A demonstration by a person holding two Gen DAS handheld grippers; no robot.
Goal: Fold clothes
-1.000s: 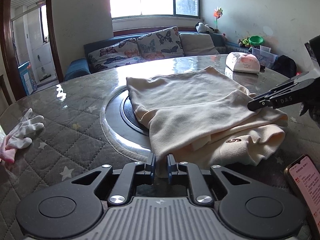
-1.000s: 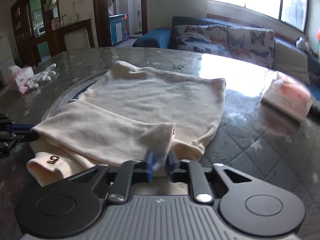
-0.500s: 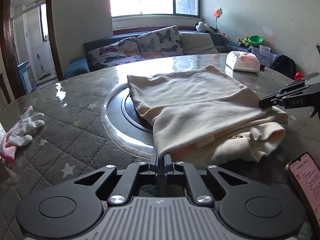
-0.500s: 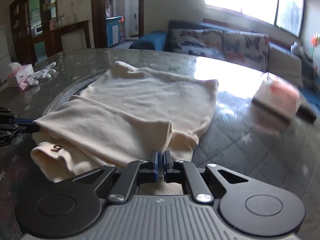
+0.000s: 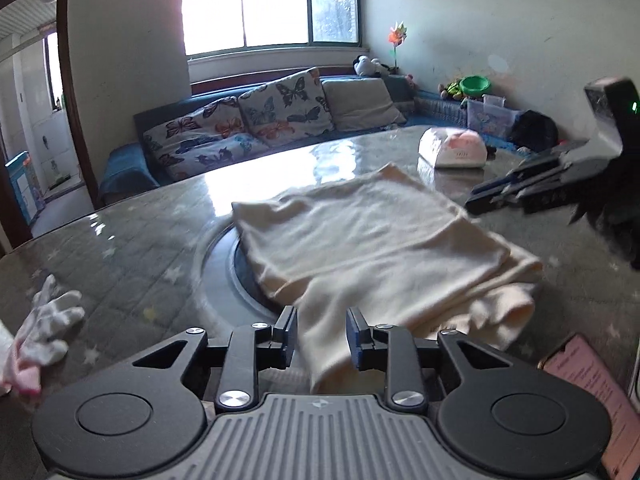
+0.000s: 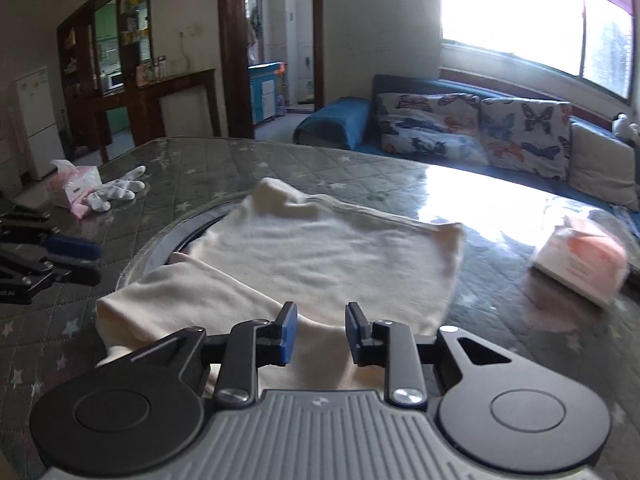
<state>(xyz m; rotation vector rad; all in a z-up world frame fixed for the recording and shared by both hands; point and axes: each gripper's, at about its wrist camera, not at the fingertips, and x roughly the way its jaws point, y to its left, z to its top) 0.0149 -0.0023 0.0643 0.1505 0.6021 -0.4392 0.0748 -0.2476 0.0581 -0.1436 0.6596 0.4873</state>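
Both tongs, left (image 5: 321, 336) and right (image 6: 321, 334), just opened, released over the folded garment (image 5: 372, 248) on the desk (image 5: 132, 264); lift clear without snagging, then regrip for next fold.

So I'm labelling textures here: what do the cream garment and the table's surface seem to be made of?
The cream garment looks like a soft matte knit, perhaps cotton fleece: it folds in thick, rounded edges with no sheen. The table shows a grey quilted, star-printed cloth that seems to lie under a clear glossy sheet, glass or plastic, since it mirrors the window's glare.
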